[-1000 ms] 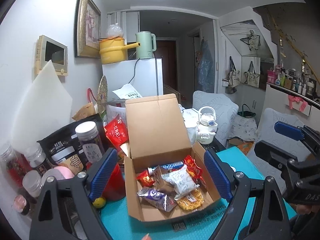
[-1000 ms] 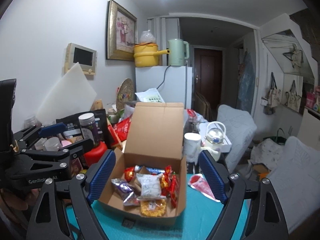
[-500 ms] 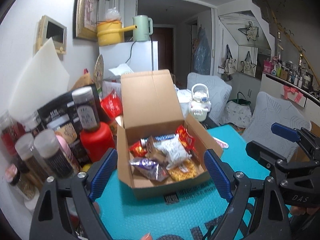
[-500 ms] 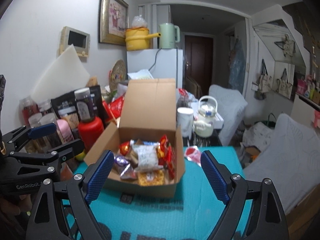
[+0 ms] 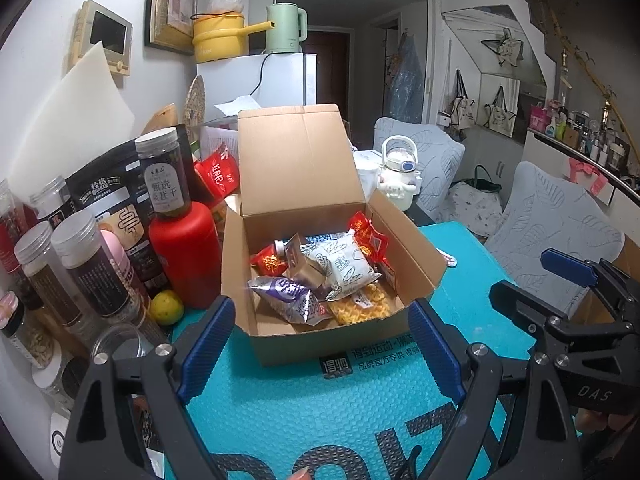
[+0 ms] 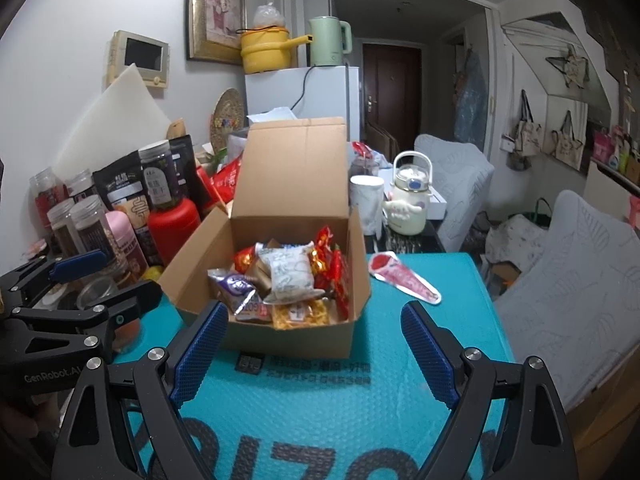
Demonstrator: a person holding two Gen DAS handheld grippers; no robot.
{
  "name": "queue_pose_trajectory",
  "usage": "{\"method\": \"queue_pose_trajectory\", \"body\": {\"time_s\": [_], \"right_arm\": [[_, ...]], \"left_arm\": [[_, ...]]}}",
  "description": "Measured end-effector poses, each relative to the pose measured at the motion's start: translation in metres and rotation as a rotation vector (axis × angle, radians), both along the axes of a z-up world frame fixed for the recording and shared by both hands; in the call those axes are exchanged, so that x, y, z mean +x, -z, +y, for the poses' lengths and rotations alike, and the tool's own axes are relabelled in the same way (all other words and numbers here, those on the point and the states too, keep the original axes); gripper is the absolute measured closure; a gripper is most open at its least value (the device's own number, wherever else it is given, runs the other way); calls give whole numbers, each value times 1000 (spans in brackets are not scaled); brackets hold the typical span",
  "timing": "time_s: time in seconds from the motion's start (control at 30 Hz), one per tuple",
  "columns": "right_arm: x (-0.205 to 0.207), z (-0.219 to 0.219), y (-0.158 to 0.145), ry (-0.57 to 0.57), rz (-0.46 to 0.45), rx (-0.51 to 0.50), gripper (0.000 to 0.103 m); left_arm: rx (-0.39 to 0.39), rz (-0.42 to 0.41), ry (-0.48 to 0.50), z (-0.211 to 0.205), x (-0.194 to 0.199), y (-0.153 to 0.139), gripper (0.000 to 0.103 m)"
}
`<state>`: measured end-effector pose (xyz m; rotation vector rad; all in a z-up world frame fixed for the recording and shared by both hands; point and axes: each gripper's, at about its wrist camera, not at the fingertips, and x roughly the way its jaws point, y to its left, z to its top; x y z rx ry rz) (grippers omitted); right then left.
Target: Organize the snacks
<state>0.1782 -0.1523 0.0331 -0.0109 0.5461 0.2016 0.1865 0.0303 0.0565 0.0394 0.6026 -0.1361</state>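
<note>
Bench point(image 6: 440, 360) with teal mat carries open cardboard box point(image 6: 280, 200) mid-mat, snack packets point(image 6: 288, 276) heaped inside; one pink packet point(image 6: 404, 278) loose near right edge. Left claw point(image 5: 320, 344) and right claw point(image 6: 314, 348) both spread, empty, near edge. Any grasp: pinch packet edges lightly.

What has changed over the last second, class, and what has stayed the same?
Both tongs, left and right, drew back from the cardboard box, exposing more teal mat. Nothing was gripped or released; both stay open, and the snacks remain inside.
</note>
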Motion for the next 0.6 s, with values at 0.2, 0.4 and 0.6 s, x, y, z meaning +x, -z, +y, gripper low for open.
{"method": "queue_pose_trajectory", "body": {"time_s": [0.2, 0.4, 0.6], "right_arm": [[3, 1, 2, -5, 7, -10, 14], [5, 3, 4, -23, 12, -12, 14], [6, 3, 4, -31, 15, -12, 14]], "left_arm": [[-2, 14, -21, 2, 3, 5, 14], [2, 18, -41, 6, 4, 6, 14], [7, 20, -51, 7, 3, 7, 14]]}}
